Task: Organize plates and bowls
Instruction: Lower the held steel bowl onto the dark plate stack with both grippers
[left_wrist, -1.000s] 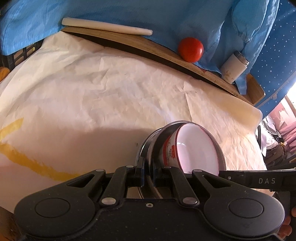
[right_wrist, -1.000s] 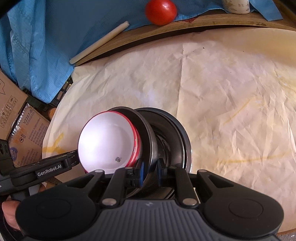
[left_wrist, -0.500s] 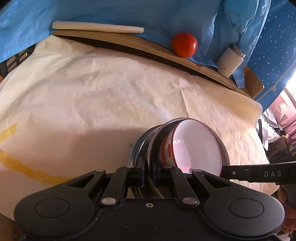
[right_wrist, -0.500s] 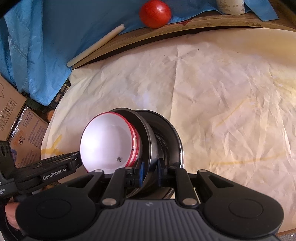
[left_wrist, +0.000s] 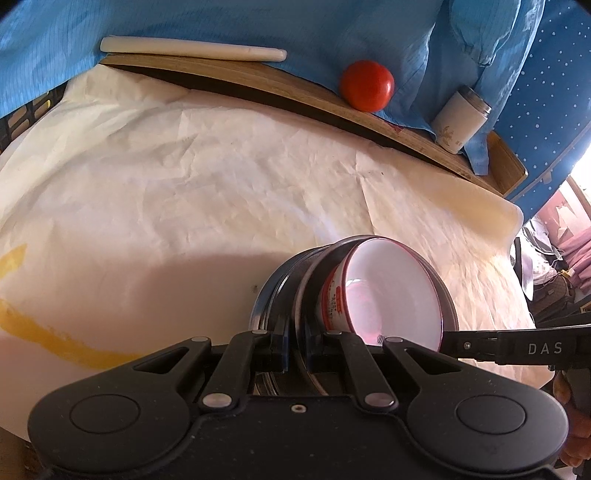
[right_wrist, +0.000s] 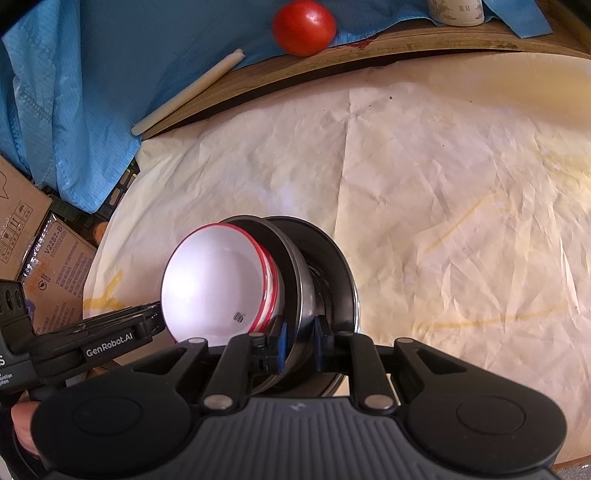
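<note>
Both views show the stack sitting a touch farther out over the paper than a second ago, while the tomato (left_wrist: 366, 85) and the white rod (left_wrist: 192, 54) have slid a little in frame; otherwise the hold looks unchanged.

The left gripper (left_wrist: 296, 350) is clenched on the rim of a steel bowl (left_wrist: 286, 284), and the right gripper (right_wrist: 299, 345) is clamped on the steel rim from the opposite side. Nested in the metal ones is a white bowl with a red rim (right_wrist: 218, 284), and the whole stack is tipped on edge, its mouth facing sideways, above the paper-covered table (right_wrist: 443, 184).

To finish well, I'd say both hands should roll the stack back level together before lowering it, since the inner bowl is loose and could slip out. Keep both pinches firm until the base sits flat, then let go one side at a time.
</note>
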